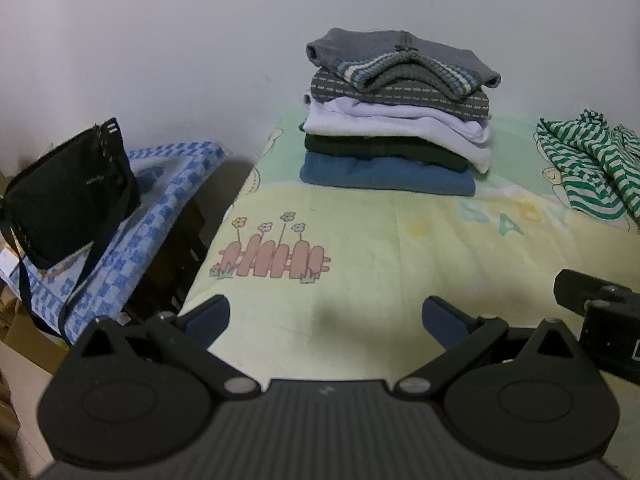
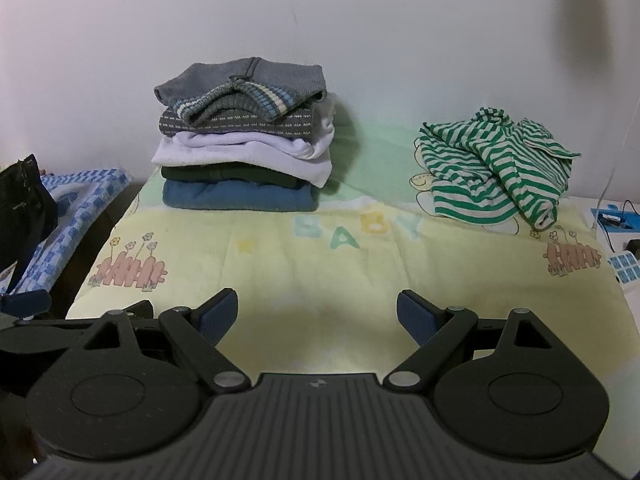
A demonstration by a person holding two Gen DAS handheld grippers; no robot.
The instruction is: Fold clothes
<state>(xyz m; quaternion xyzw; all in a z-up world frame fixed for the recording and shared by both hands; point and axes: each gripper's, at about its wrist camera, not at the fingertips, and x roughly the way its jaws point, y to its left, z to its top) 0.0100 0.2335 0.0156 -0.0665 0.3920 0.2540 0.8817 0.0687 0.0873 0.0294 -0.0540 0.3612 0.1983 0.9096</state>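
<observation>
A pale yellow blanket point(image 2: 320, 272) covers the table, "BABY" printed across it in pastel letters. Against the wall sits a stack point(image 2: 244, 136) of folded clothes, a grey sweater on top. To its right, well apart, a green-striped shirt point(image 2: 492, 168) lies crumpled, unfolded. Off the left edge, a black bag point(image 1: 68, 196) rests on blue checked cloth point(image 1: 160, 208); its label is unreadable. The left gripper point(image 1: 326, 316) and right gripper point(image 2: 316, 312) hover low, jaws wide, empty.

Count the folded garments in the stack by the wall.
5, top to bottom: grey sweater, grey patterned knit, white top, dark green garment, blue one. Thinner layers may be hidden.
</observation>
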